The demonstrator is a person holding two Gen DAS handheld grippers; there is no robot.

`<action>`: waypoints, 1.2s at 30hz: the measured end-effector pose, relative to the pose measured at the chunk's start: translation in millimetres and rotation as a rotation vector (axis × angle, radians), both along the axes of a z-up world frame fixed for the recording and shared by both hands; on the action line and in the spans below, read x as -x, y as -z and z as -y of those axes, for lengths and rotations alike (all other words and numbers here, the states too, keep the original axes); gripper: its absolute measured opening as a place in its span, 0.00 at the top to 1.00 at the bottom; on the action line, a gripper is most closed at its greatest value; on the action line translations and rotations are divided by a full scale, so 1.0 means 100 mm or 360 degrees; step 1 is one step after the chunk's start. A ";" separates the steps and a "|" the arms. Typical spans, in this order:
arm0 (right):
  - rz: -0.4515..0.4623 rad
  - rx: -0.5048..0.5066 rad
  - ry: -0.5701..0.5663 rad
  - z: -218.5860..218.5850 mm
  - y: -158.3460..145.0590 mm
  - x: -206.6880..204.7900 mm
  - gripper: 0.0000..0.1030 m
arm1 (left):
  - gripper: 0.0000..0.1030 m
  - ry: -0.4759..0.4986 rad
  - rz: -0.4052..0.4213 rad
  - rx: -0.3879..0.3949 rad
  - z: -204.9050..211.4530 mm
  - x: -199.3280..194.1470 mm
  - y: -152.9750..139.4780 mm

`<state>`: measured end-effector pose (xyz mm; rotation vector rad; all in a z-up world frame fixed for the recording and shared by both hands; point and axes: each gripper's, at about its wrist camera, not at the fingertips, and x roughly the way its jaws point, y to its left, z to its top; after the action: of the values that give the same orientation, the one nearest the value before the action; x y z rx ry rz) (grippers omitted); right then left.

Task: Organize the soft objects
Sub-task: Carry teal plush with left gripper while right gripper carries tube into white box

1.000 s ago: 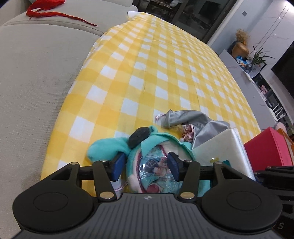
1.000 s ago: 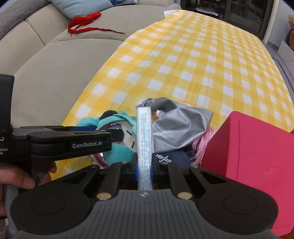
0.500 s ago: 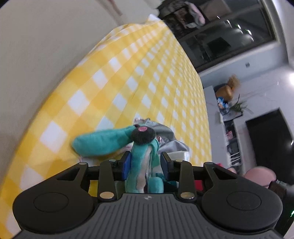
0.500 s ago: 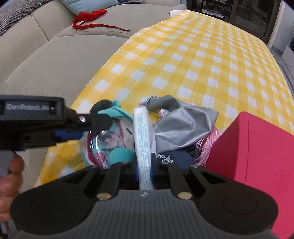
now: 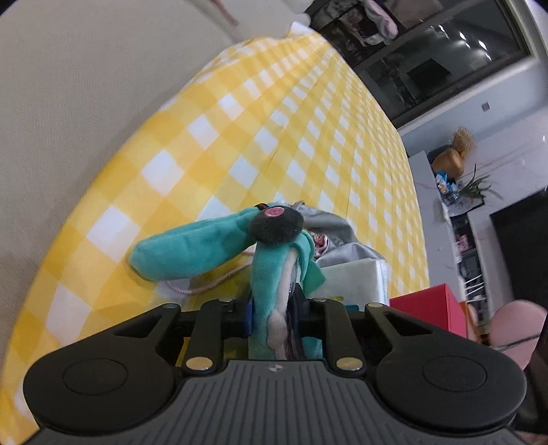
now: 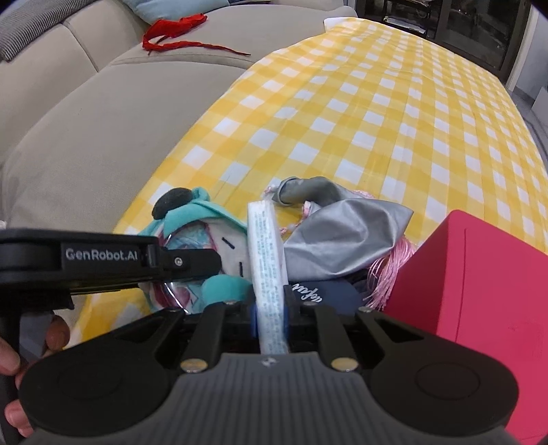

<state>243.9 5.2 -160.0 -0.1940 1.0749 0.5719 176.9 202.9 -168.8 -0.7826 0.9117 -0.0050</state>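
left claw [image 5: 272, 316]: clamped on the teal plush doll [image 5: 270, 274]; blue pads pinch its body from both sides, doll stands up between the fingers, lifted off the cloth at the grip.
plush doll: teal, long teal tail of hair [image 5: 191, 248] sticking out to the left, black round hair puff [image 5: 275, 226] with a pink dot on top. In the right wrist view its white face [image 6: 226, 244] shows just behind the left claw's black arm [image 6: 106, 260].
right claw [image 6: 270, 316]: clamped on a flat white packet [image 6: 267, 260], held edge-on and upright between the pads; small print on the edge, not readable.
pile: grey satin cloth [image 6: 346, 236] just right of the packet, touching the doll area; pink fringe [image 6: 383, 277] under its right edge; navy fabric with white script [image 6: 328, 294] below it, right in front of the right claw.
red box [image 6: 479, 284]: right of the pile, touching or nearly touching the pink fringe; cannot tell which.
surface: yellow-and-white checked cloth [image 6: 394, 113]; everything sits at its near end.
sofa [image 6: 89, 130]: beige, along the left edge of the cloth; red ribbon [image 6: 178, 32] lies on its far cushion, well apart from the pile.
person: bare hand [image 6: 20, 363] on the left claw's handle, lower left of the right wrist view.
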 end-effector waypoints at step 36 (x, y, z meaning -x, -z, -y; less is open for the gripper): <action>0.0276 -0.0365 0.0024 0.86 -1.49 0.92 0.93 | 0.81 0.0144 0.0332 -0.0716 0.79 0.94 -1.73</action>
<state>151.6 -80.9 -11.3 -0.0341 0.8349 0.6477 82.5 123.9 3.8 -0.3147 0.7122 0.0374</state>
